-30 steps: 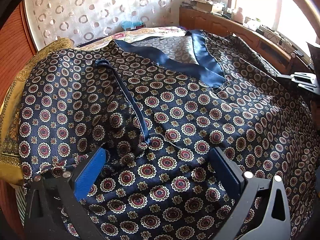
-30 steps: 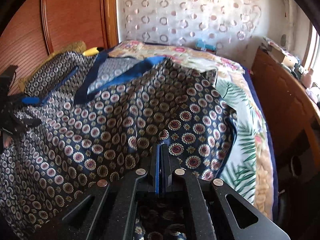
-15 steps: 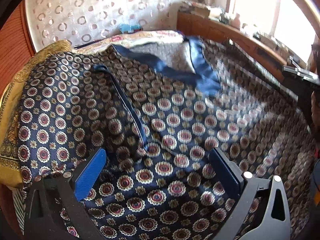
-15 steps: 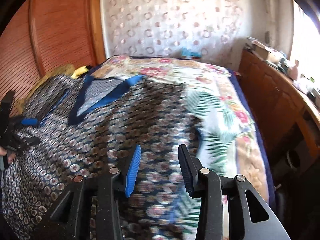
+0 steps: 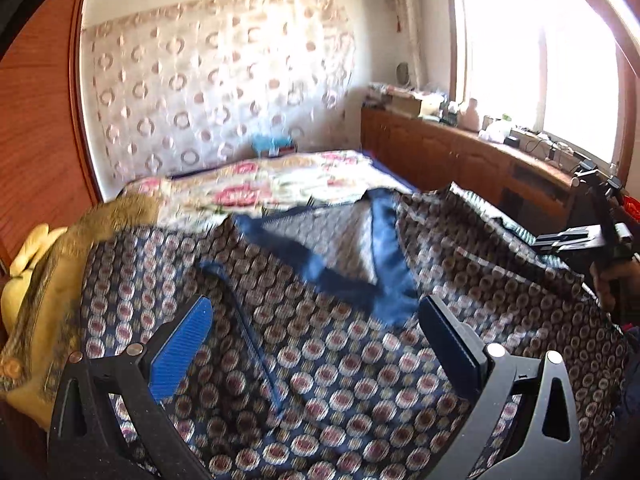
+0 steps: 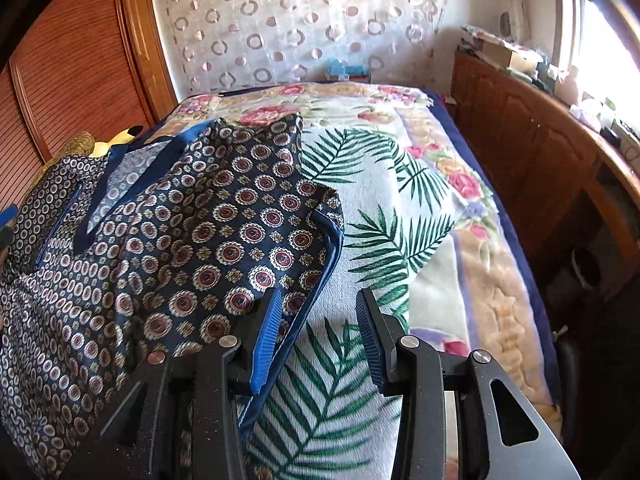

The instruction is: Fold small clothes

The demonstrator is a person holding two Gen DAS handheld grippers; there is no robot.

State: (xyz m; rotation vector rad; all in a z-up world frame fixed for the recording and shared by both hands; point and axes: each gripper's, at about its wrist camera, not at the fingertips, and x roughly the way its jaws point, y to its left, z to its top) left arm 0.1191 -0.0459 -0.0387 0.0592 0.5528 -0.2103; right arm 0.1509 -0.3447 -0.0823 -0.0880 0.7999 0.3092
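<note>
the patterned garment (image 6: 168,240) is spread on the bed (image 6: 400,184), both the right gripper (image 6: 316,340) and left gripper (image 5: 316,344) are parted and empty, and its blue-trimmed right edge is best clamped squarely before being carried leftward.

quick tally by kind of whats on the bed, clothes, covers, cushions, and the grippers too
patterned garment: 1
bed covers: 2, a palm-leaf sheet lying on a floral blanket
yellow cushions: 1 clearly, maybe more behind it
grippers: 2, the left gripper and the right gripper, both open with nothing gripped
total: 6
</note>
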